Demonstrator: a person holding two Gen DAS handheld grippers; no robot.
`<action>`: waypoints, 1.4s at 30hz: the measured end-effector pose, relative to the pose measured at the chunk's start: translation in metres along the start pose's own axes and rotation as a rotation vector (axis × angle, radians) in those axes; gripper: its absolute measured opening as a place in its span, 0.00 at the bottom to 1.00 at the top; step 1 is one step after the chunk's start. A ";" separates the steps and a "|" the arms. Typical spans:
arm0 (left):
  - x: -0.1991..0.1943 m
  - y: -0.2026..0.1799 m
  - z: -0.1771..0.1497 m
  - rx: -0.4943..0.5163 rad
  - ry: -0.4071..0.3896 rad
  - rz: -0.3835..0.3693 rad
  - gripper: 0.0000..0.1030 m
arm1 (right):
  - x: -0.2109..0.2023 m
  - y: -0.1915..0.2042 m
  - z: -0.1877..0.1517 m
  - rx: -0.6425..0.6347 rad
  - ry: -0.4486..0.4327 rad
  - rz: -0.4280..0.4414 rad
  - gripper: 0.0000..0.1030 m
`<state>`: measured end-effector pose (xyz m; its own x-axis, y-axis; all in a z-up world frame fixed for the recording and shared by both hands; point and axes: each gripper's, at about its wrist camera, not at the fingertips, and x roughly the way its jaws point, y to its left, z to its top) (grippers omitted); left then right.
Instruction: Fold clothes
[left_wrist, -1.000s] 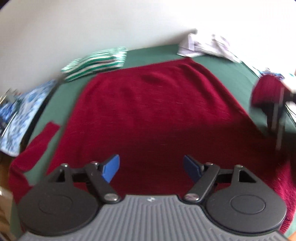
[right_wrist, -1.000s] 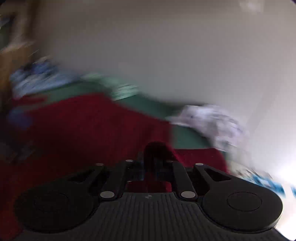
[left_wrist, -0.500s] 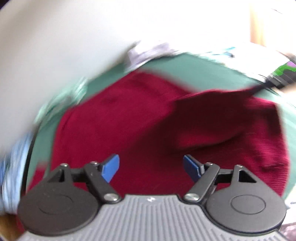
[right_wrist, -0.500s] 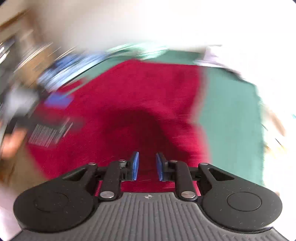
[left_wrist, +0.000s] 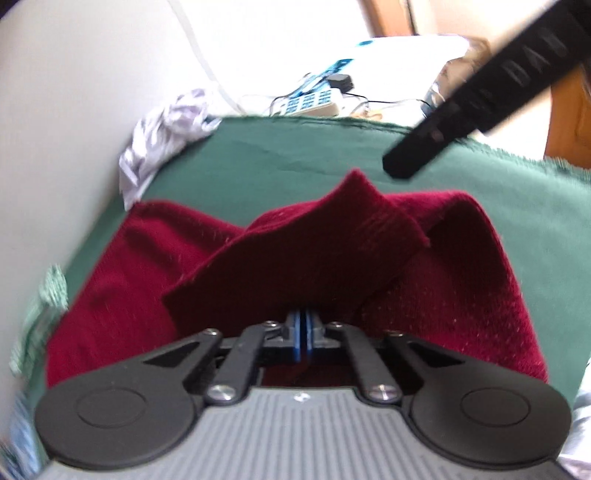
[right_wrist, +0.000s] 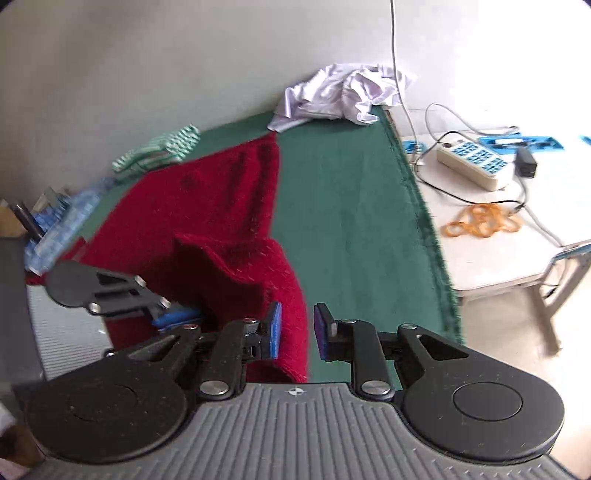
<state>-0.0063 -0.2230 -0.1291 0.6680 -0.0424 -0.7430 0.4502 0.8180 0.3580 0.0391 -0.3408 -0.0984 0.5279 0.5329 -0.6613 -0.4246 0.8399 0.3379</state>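
A dark red knit sweater (left_wrist: 461, 295) lies on the green table cloth (left_wrist: 295, 162), its right sleeve (left_wrist: 306, 254) folded over the body. My left gripper (left_wrist: 304, 332) is shut on that sleeve. In the right wrist view the sweater (right_wrist: 207, 199) spreads to the left, and the left gripper (right_wrist: 177, 317) shows pinching the sleeve (right_wrist: 229, 266). My right gripper (right_wrist: 297, 330) is open and empty, over the sweater's right edge.
A crumpled white garment (right_wrist: 343, 96) lies at the cloth's far corner. A folded green striped garment (right_wrist: 159, 151) and a blue patterned one (right_wrist: 62, 221) lie along the wall. A side table (right_wrist: 491, 258) to the right holds a power strip (right_wrist: 472, 158), cables and rubber bands (right_wrist: 480, 221).
My right gripper let go of the sleeve and opened. My left gripper swung right and shut on the sleeve now lying folded over the sweater's body.
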 end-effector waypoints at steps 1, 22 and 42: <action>-0.003 0.002 -0.001 -0.024 -0.003 0.002 0.06 | 0.002 0.000 0.002 0.002 0.003 0.036 0.23; -0.013 0.012 0.010 -0.182 -0.032 0.256 0.03 | 0.006 0.061 0.073 -0.158 0.014 0.313 0.10; -0.163 0.253 -0.031 -0.740 -0.260 0.416 0.03 | 0.002 0.098 -0.057 -0.292 0.168 0.179 0.49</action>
<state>-0.0197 0.0086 0.0656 0.8463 0.2852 -0.4498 -0.2972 0.9537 0.0456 -0.0429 -0.2633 -0.1050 0.3087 0.6239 -0.7180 -0.7036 0.6577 0.2690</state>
